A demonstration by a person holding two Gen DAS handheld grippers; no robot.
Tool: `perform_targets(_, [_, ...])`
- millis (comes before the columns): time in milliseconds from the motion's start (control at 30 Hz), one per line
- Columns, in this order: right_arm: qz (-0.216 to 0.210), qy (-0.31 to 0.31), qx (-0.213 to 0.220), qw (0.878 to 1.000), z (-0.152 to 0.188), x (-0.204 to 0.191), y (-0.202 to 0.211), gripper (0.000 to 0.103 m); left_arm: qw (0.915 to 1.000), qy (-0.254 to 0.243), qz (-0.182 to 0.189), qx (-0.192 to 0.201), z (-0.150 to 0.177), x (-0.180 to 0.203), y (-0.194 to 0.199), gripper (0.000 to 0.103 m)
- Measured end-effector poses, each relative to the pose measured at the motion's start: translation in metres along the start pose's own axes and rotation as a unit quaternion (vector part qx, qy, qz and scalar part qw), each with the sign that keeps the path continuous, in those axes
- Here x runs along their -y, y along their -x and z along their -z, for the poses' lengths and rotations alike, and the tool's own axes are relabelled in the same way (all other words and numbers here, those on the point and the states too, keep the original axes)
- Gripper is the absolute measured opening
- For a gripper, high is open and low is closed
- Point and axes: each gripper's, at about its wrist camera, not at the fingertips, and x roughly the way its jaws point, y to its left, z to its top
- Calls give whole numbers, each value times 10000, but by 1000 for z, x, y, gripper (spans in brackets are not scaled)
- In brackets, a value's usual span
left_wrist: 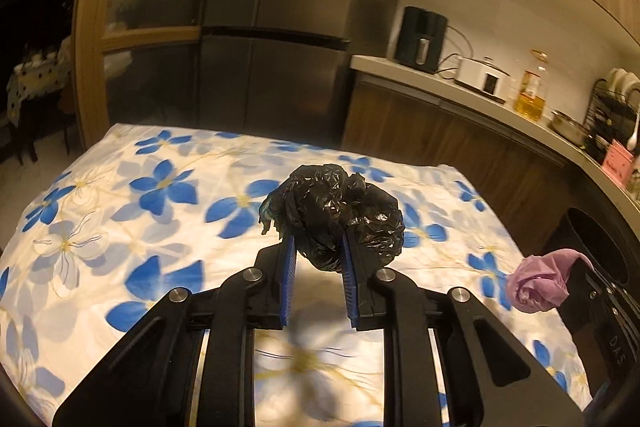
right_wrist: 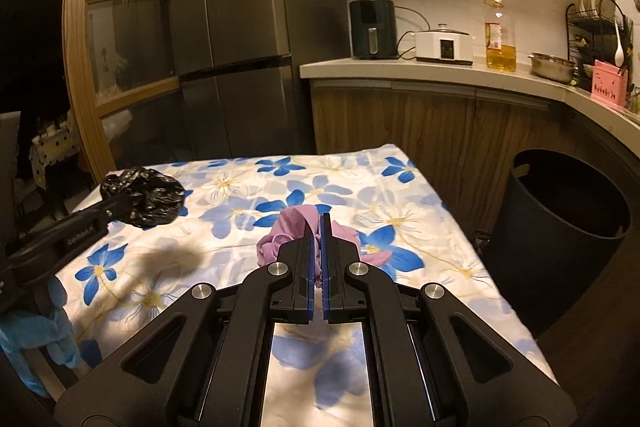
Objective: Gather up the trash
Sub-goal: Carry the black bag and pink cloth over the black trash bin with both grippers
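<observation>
The black bag [left_wrist: 340, 211] is thin crinkled plastic film, glossy, with small highlights on its creases. The purple wad [right_wrist: 298, 231] looks like soft matt film or cloth; which one cannot be told. Both tools, the left tool [left_wrist: 319, 247] and the right tool [right_wrist: 320, 227], are matt black plastic with ribbed blue pads [left_wrist: 289, 279] and bright round metal pins. The flowered cloth [right_wrist: 248, 195] is smooth printed fabric, slightly wrinkled. The refrigerator [right_wrist: 240, 27] has brushed, dull-sheen metal doors. The cabinets [right_wrist: 420, 123] show grained wood, the bin [right_wrist: 560, 235] is matt dark plastic, and the bowl [right_wrist: 552, 67] is shiny metal.
</observation>
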Motion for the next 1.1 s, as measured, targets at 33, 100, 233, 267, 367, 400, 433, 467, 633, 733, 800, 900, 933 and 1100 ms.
perform_targets(33, [13, -14, 18, 10000, 0, 3, 3, 2, 10000, -52, 46, 15, 0, 9, 3, 21])
perform_targets(100, [66, -64, 87, 9999, -1, 14, 13, 2, 9999, -108, 123, 22, 1, 20, 5, 21])
perform_targets(233, [201, -150, 207, 9995, -2, 35, 29, 2, 9990, -299, 341, 49, 3, 53, 10, 21])
perform_targets(267, [262, -180, 240, 9992, -2, 42, 33, 2, 9986, -357, 395, 61, 4, 61, 10, 21])
perform_targets(367, [412, -269, 315, 9983, -2, 60, 43, 2, 9969, -513, 583, 73, 6, 85, 11, 21])
perform_targets(400, [459, -289, 332, 9980, -2, 64, 46, 2, 9964, -555, 643, 69, 6, 92, 11, 21])
perform_targets(433, [526, -322, 356, 9975, -2, 72, 50, 2, 9954, -621, 732, 64, 7, 102, 10, 21])
perform_targets(467, [578, -351, 375, 9970, -2, 78, 52, 2, 9946, -667, 788, 65, 8, 109, 10, 21])
perform_targets(633, [813, -495, 444, 9945, -2, 103, 60, 2, 9901, -900, 1078, 72, 10, 146, 10, 21])
perform_targets(733, [961, -587, 498, 9924, -4, 119, 65, 2, 9865, -1036, 1263, 96, 11, 169, 10, 21])
perform_targets(800, [1055, -630, 551, 9909, -7, 129, 68, 2, 9836, -1140, 1390, 123, 11, 186, 10, 21])
perform_targets(900, [1217, -706, 645, 9879, -11, 147, 74, 2, 9798, -1239, 1560, 152, 9, 209, 9, 21])
perform_targets(933, [1260, -723, 661, 9872, -12, 152, 75, 2, 9788, -1262, 1606, 165, 8, 214, 9, 21])
perform_targets(1100, [1534, -853, 783, 9814, -23, 182, 81, 2, 9720, -1428, 1854, 227, 3, 250, 6, 21])
